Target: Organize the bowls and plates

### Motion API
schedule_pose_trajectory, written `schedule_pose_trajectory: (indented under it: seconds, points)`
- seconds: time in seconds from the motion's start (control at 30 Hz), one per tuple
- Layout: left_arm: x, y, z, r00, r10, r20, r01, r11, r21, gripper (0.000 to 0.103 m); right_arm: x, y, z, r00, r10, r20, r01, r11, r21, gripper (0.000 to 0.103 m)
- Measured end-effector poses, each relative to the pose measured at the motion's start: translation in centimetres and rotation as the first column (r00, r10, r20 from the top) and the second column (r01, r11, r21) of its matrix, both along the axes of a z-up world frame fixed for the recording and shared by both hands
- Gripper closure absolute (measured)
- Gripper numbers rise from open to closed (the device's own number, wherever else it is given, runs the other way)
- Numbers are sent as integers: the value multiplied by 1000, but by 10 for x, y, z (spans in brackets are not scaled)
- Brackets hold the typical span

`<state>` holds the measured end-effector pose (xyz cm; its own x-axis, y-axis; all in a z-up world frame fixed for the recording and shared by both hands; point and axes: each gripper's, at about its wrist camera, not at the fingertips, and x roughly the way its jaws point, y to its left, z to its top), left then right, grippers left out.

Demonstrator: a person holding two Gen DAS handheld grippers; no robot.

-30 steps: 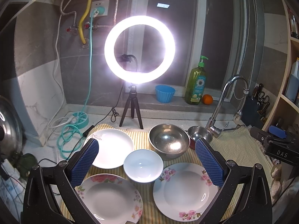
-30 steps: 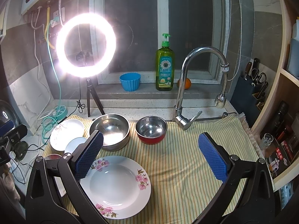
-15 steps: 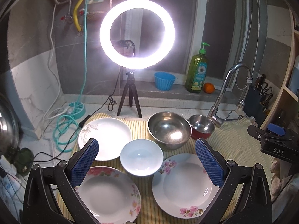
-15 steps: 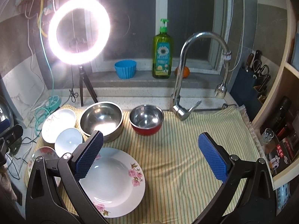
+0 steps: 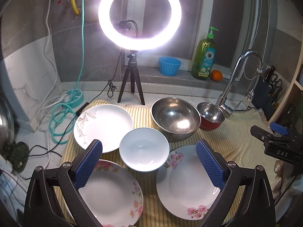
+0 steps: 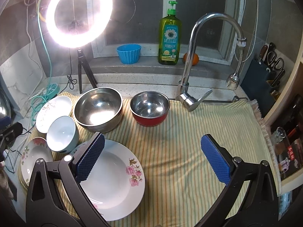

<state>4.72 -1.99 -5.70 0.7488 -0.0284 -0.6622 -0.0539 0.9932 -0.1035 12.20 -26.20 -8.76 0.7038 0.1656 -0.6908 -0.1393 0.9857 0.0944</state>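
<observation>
Both jaws stand wide apart, gripping nothing — the left gripper [image 5: 148, 162] hangs over a plain white bowl [image 5: 144, 149], the right gripper [image 6: 152, 158] over the striped cloth [image 6: 198, 132]. Around the bowl lie two pink-flowered plates [image 5: 111, 193] [image 5: 189, 183] and a sprig-patterned white plate [image 5: 103, 125]; behind sit a large steel bowl [image 5: 176, 121] and a small red-sided steel bowl [image 5: 210, 115] — all upright, unstacked.

Home kitchen: faucet [image 6: 191, 60], dish soap [image 6: 170, 36].

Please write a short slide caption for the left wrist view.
Open left tool above a white bowl, among three plates and two steel bowls on a striped cloth.
</observation>
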Motion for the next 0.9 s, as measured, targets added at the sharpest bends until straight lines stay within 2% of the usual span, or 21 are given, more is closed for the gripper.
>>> schedule_pose_trajectory:
  seconds: [0.13,0.27,0.37,0.5,0.53,0.6,0.67,0.73,0.8,0.9]
  points:
    - [8,1,-8,1000,-7,-28,7,1000,-12,7,8,-2,-5,1000,23,2,-23,999,28,0]
    - [15,4,-26,995,-30,-97,24,998,-62,17,17,-5,-14,999,45,-10,-44,997,66,0]
    - [20,6,-44,984,-56,-166,37,993,-115,34,21,-9,-23,998,45,-38,-43,997,71,0]
    - [22,5,-65,968,-86,-236,48,986,-161,45,30,-19,-40,989,78,-123,-64,991,117,2]
    - [21,3,-69,963,-96,-251,53,984,-173,48,31,-21,-44,987,87,-137,-69,989,130,4]
    - [20,-1,-76,954,-121,-276,67,978,-198,58,35,-24,-56,976,116,-183,-86,983,163,16]
    - [18,-5,-83,946,-137,-295,73,973,-217,61,39,-27,-68,965,139,-222,-96,977,193,23]
    - [16,-7,-89,938,-146,-314,71,968,-239,67,41,-30,-79,954,160,-252,-104,970,221,29]
    - [15,-10,-94,931,-159,-328,74,963,-259,72,43,-30,-90,939,187,-290,-116,962,245,40]
    - [15,-15,-97,927,-167,-336,78,962,-262,73,45,-30,-100,922,209,-327,-125,958,259,51]
